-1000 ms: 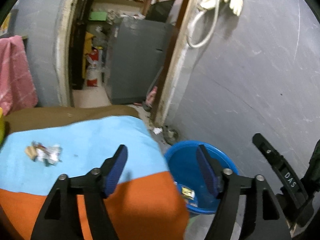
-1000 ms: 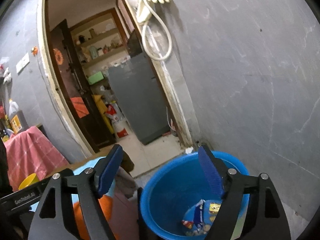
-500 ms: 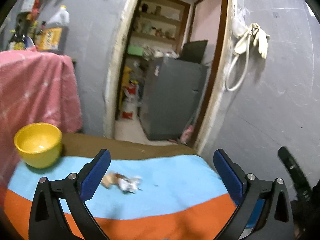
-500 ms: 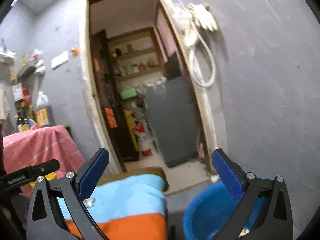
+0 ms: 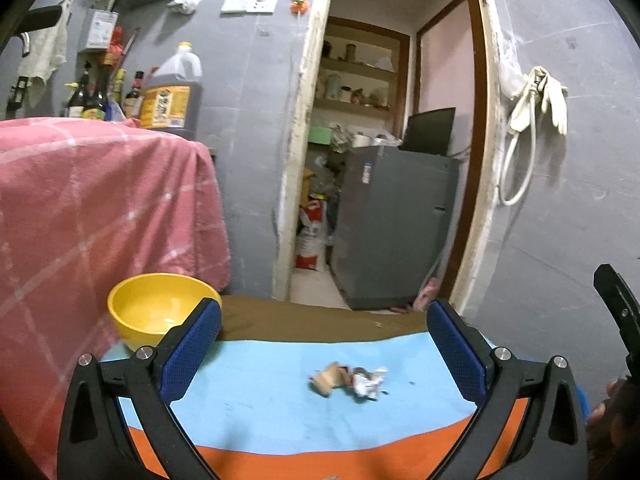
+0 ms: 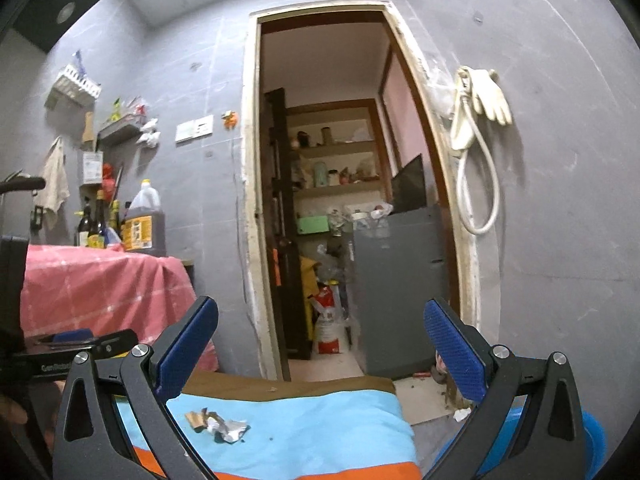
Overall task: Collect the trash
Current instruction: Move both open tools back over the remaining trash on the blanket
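A table (image 5: pixel 280 412) draped in blue and orange cloth stands before a grey wall with an open doorway (image 6: pixel 344 200). On the blue band lies crumpled trash (image 5: pixel 348 380), its long axis running left-right. Both the left gripper (image 5: pixel 324 344) and right gripper (image 6: pixel 320 344) have just opened wide, gripping nothing.

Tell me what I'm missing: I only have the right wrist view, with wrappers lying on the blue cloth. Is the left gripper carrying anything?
Observer: No. The left gripper has its jaws wide, having just been opening, and nothing is between them.
Reviewer: Is anything else out there that my view hides?
Observer: A yellow bowl stands at the far left of the cloth-covered top, beside the pink cloth.
Reviewer: Is there anything in it?
Observer: The part of its inside that shows is empty. The wrappers lie apart from it, off to its right.
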Motion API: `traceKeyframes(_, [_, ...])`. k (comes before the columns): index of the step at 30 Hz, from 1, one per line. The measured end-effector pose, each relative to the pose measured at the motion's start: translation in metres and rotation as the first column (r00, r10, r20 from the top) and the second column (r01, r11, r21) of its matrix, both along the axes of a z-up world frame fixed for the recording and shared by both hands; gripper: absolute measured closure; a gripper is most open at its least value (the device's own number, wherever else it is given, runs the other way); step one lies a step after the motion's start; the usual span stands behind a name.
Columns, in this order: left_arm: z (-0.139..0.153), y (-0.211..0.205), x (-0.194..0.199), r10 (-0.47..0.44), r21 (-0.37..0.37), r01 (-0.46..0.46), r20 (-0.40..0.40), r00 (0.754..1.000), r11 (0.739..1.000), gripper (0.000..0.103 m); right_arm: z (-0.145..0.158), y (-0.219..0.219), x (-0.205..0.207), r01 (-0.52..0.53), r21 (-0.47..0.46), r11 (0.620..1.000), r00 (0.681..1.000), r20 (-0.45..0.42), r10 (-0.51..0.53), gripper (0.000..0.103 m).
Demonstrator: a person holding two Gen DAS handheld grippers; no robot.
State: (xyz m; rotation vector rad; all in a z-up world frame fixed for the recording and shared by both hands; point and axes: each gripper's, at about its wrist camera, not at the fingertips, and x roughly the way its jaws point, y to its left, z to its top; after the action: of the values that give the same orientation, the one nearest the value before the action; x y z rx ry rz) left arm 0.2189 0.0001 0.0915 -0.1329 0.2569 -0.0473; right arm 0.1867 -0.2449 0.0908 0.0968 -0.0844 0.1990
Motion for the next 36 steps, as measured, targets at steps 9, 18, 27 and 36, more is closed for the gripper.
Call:
traceKeyframes(9, [-0.01, 0.027, -0.003, 0.06, 0.065, -0.063, 0.044, 0.997, 0.996, 0.002, -0.008, 0.025, 0.01, -0.044, -0.025, 0.999, 0.999, -0.022, 0.044, 0.0])
traceKeyframes(18, [-0.024, 0.044, 0.008, 0.086, 0.088, -0.089, 0.039, 0.996, 0.992, 0.002, -0.017, 0.051, 0.027, -0.083, -0.067, 0.994, 0.995, -0.067, 0.079, 0.0])
traceKeyframes(27, [-0.043, 0.056, 0.033, 0.045, 0.086, -0.038, -0.077, 0.996, 0.996, 0.002, -0.035, 0.08, 0.061, -0.106, -0.169, 0.98, 0.973, -0.219, 0.068, 0.0])
traceKeyframes(36, [-0.058, 0.05, 0.054, -0.012, 0.07, 0.028, -0.215, 0.976, 0.997, 0.003, -0.046, 0.077, 0.09, -0.171, -0.135, 0.976, 0.912, -0.396, 0.105, 0.0])
